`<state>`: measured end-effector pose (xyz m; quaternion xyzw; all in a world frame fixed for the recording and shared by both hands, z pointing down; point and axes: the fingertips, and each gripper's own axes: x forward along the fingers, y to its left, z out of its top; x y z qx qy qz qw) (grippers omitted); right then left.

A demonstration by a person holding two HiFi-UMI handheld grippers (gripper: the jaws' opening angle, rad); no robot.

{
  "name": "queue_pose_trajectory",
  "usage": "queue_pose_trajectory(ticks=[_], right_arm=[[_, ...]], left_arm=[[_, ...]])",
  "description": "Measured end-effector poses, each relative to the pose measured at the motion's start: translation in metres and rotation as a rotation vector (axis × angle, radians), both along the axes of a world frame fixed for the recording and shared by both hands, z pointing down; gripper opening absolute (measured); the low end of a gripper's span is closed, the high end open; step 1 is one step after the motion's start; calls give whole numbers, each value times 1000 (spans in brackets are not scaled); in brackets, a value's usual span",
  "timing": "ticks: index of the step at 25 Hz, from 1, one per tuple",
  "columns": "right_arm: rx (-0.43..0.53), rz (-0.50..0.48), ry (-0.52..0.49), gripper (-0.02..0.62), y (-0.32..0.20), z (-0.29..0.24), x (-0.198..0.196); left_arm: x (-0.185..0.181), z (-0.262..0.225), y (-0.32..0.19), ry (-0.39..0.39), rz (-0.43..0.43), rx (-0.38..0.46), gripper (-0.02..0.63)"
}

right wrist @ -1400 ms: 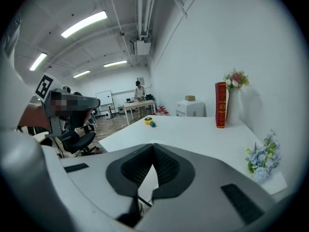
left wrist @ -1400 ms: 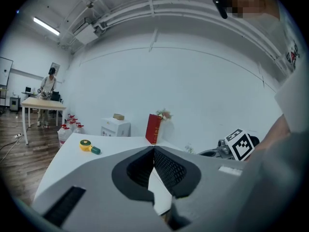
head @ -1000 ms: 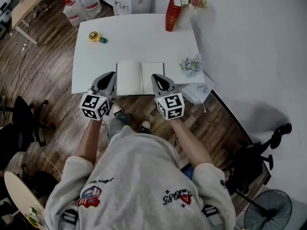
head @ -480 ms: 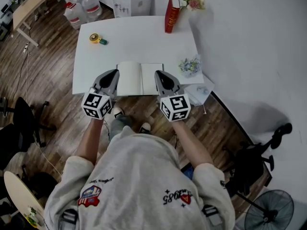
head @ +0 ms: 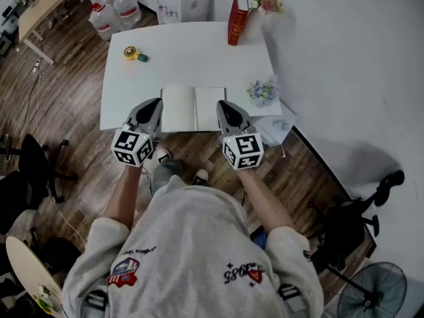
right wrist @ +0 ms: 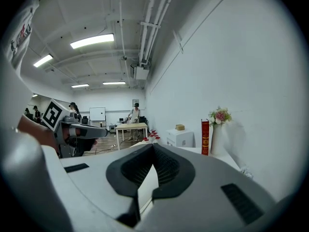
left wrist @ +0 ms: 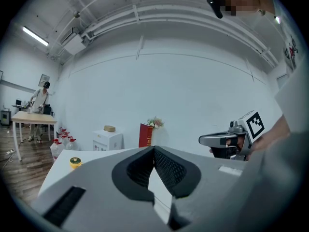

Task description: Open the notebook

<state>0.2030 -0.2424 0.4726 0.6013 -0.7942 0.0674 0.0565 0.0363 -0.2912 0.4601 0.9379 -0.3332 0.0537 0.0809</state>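
**Task item.** The notebook (head: pixel 193 108) lies flat and open at the middle of the table's (head: pixel 185 52) near edge, with both blank pages up. On that evidence I judge the task done.

**Grippers.** Your left gripper (head: pixel 154 103) hangs just beside the notebook's left edge. Your right gripper (head: pixel 224 106) hangs just beside its right edge. As far as the head view shows, neither touches it. Both pairs of jaws are pressed together with nothing between them. That suits hands held clear of finished work, not a grip in progress.

**Containers.**
- A vase (right wrist: pixel 216 138) by the far right corner holds pink flowers (right wrist: pixel 219 115). It stands just beside an upright red book (head: pixel 237 17).
- Water bottles (head: pixel 109 8) stand on the floor beyond the far left corner. Their fill cannot be told.

**Other items.** A loose bouquet (head: pixel 264 89) lies at the right edge. A tape measure (head: pixel 130 52) lies towards the far left corner.
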Motion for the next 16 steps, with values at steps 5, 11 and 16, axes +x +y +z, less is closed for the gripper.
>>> queue_pose_trajectory(ticks=[5, 11, 16], right_arm=[[-9, 18, -3, 2, 1, 2, 9], [-7, 20, -9, 2, 2, 5, 14], [-7, 22, -16, 2, 1, 6, 15]], left_arm=[[3, 6, 2, -6, 2, -15, 5], [7, 10, 1, -9, 1, -26, 5], [8, 12, -2, -10, 1, -32, 5]])
